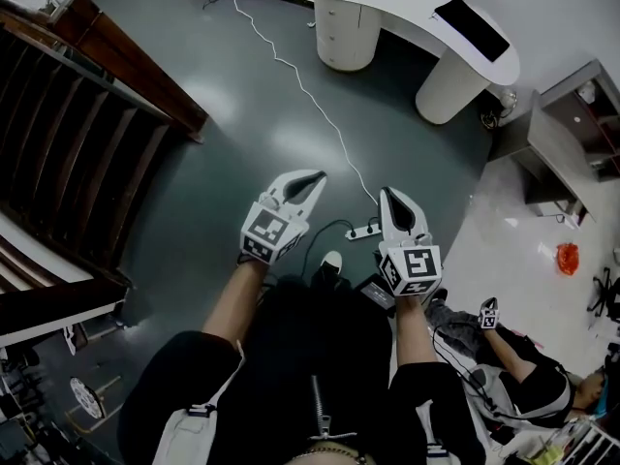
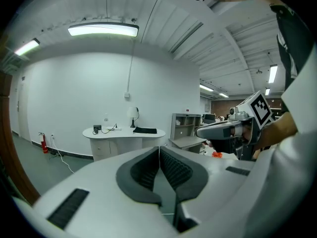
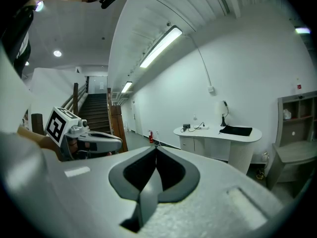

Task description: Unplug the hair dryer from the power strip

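White plastic power strip (image 1: 363, 231) lies on the dark grey glossy floor (image 1: 242, 114), just ahead of the person's feet; in the head view it sits between the two raised tools. A thin white cord (image 1: 300, 85) runs from it across the floor toward the far wall. A black lead (image 1: 325, 229) loops off the strip toward the feet and is judged to be the dryer's. The hair dryer cannot be identified with certainty among the dark shapes lower down, and the plug is too small to make out.

The white left gripper (image 1: 312, 180) and the white right gripper (image 1: 389, 198) are held out in front, roughly level and well above the strip. Each has its jaws closed tip to tip with nothing between them.

Assessment: the step in hand is the approach, and no contact has been made.

Recommendations:
- Part both pairs of jaws before descending.
- Set one gripper on the strip's body, clear of the sockets, to pin it flat.
- Close the other squarely on the plug's body, not on the lead.
- Draw straight out along the pins, without twisting.

Risk: an unpinned strip is likely to lift or slide, and hauling on the lead would strain it.
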Tool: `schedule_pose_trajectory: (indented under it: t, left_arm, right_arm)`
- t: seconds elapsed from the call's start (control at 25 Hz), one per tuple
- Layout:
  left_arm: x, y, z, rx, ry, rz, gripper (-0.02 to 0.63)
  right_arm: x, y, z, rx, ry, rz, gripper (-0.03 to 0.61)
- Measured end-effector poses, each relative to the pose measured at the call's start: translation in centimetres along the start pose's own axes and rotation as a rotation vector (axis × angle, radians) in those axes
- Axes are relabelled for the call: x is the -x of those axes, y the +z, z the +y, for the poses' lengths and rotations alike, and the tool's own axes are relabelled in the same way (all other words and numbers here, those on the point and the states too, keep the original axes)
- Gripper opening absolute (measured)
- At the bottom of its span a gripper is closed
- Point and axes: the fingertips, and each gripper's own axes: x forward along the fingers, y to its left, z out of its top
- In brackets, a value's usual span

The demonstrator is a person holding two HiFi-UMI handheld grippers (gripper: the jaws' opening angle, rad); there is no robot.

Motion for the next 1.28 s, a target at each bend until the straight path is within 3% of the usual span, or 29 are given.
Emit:
schedule_pose_trajectory:
  t: [0.72,1.28]
  left_arm:
    - [-5.1,2.5,0.9,-0.030,-0.031,-0.041,0.014]
    - [-12.9,4.2,10.4,-0.008,-0.094,-0.030,0.014]
  right_arm:
    - [-2.7,1.2,-4.4,-0.025,0.001,-0.017,0.005]
    - [-14.1,4.5,-8.4,-0.024,-0.026,0.004,0.005]
